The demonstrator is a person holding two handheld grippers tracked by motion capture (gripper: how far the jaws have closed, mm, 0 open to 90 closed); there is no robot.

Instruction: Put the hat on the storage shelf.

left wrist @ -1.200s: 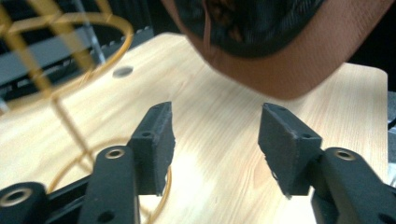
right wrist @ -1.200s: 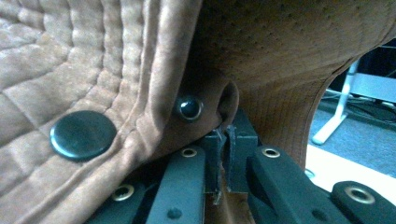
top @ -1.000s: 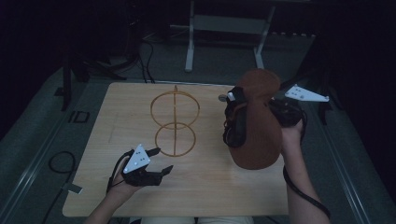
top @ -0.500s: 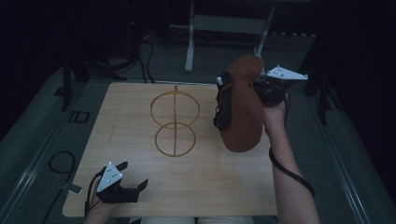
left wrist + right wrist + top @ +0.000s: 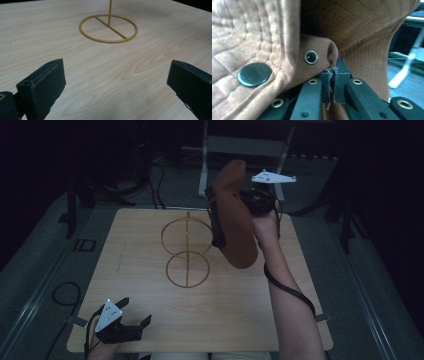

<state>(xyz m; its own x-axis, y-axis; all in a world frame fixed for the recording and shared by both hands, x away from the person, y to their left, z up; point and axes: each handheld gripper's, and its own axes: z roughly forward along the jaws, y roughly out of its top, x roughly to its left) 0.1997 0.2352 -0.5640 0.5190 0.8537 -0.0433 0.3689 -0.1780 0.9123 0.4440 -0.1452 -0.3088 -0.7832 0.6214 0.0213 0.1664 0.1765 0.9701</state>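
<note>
Brown hat held up just right of the wire stand, right tongs nearer to it.

The right tongs (image 5: 250,202) pinch the hat (image 5: 234,215) by a fold near its brim, jaws pressed together on the cloth; it hangs with its long axis running near to far, above the counter's (image 5: 150,315) far right part, and the stand (image 5: 187,251) lies just left of it. The left tongs (image 5: 131,316) rest spread wide and empty at the near left edge. The counter is pale wood; the room around is dark.
</note>
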